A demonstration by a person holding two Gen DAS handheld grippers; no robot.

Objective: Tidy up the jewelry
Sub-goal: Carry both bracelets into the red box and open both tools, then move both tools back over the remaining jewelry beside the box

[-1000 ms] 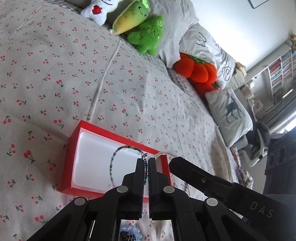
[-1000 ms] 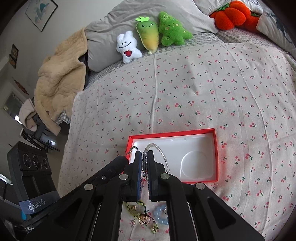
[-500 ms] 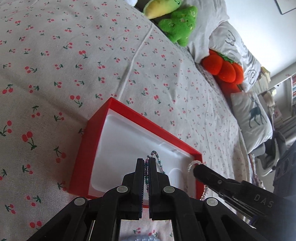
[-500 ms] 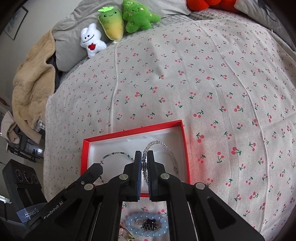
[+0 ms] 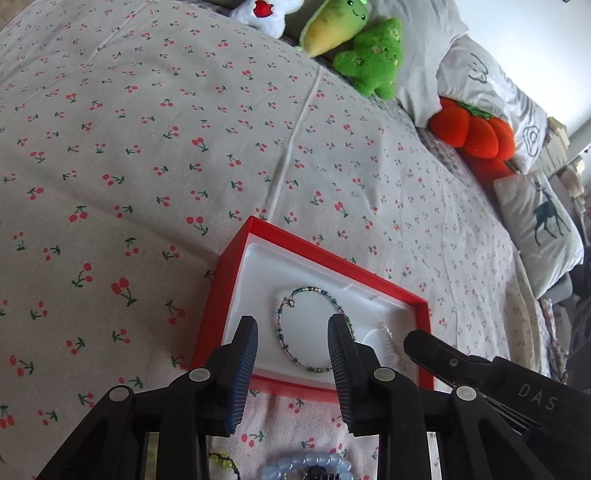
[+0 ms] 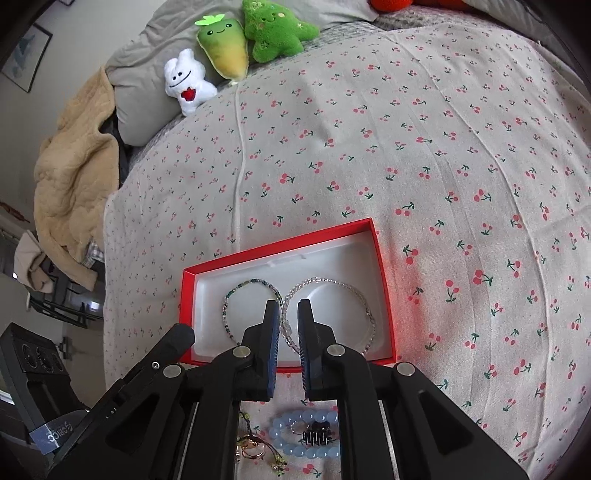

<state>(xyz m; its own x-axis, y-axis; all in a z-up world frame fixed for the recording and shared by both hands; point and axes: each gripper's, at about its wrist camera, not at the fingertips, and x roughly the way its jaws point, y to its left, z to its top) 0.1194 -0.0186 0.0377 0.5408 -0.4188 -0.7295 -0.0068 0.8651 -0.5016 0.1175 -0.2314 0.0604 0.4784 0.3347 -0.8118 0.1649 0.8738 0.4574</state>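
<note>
A red box [image 5: 229, 273] [image 6: 384, 295] with a white liner lies on the cherry-print bed. A green beaded bracelet [image 5: 295, 291] [image 6: 243, 286] lies flat in it, beside a clear beaded bracelet [image 6: 328, 282] [image 5: 386, 332]. My left gripper [image 5: 291, 334] is open and empty just above the green bracelet. My right gripper [image 6: 289, 314] is open a little over the clear bracelet, whose near part lies between the pads. A pale blue bead bracelet [image 6: 306, 432] [image 5: 306, 465] and small gold and green pieces [image 6: 258, 448] lie on the bed in front of the box.
Plush toys line the head of the bed: a white one [image 6: 188, 86], a carrot-shaped one [image 6: 225, 48], a green one [image 6: 277, 31], an orange one [image 5: 472, 129]. A deer pillow [image 5: 543, 229] lies at the right edge, a beige blanket [image 6: 70, 173] at the left.
Both grippers have opened and let go of their bracelets, which now lie flat in the red box. The left opened wide, the right only slightly.
</note>
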